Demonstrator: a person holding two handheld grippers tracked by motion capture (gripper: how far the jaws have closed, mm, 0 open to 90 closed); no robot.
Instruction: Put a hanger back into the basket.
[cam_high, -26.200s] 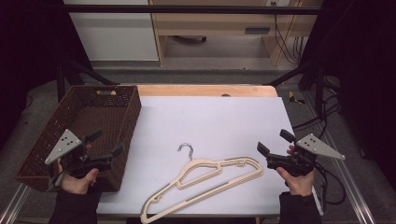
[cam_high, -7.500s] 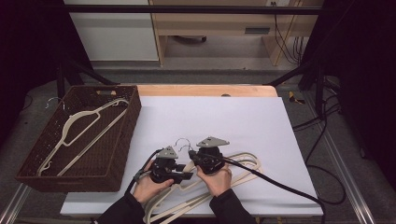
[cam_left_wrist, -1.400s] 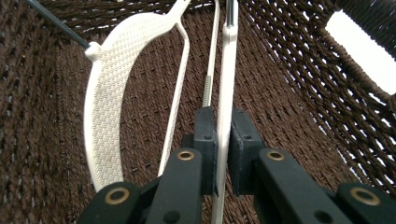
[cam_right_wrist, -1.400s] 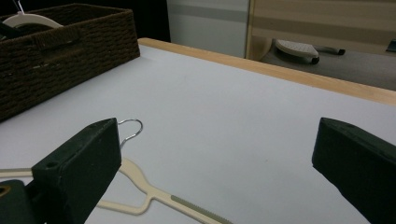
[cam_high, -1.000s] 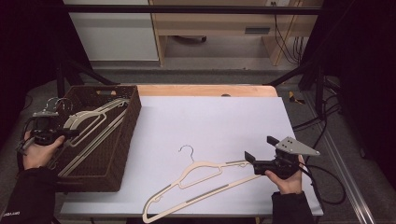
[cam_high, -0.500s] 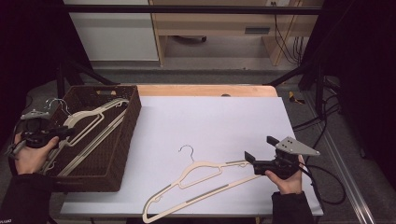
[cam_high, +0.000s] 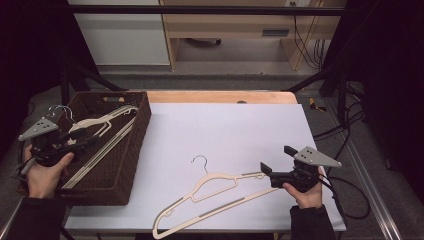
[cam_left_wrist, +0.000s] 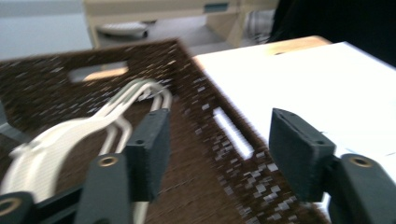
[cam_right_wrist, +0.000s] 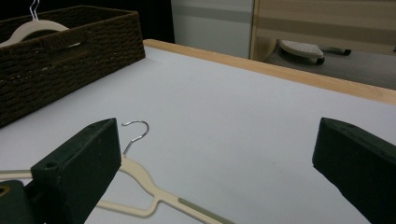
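A cream hanger (cam_high: 215, 192) with a metal hook (cam_right_wrist: 136, 129) lies on the white table (cam_high: 230, 125), near the front. My right gripper (cam_high: 276, 160) rests at that hanger's right end, with its jaws wide open and nothing between them (cam_right_wrist: 217, 130). More cream hangers (cam_high: 100, 122) lie stacked in the brown wicker basket (cam_high: 142, 125) at the left. My left gripper (cam_high: 82, 141) hovers over the basket's left part, beside those hangers. Its jaws have just been opening and stand apart, with nothing between them (cam_left_wrist: 217, 121). The hangers (cam_left_wrist: 70, 135) sit behind its left jaw.
The basket's near wall (cam_left_wrist: 233, 154) runs under the left gripper's jaws. A wooden strip (cam_high: 220, 96) edges the table's far side. Beyond it are a cabinet (cam_high: 230, 25) and floor cables (cam_high: 305, 35). The white tabletop stretches between the basket and the right hand.
The left gripper's jaws have opened and let go of the hanger, which now lies in the basket. The left hand has shifted slightly. The right gripper has stayed still.
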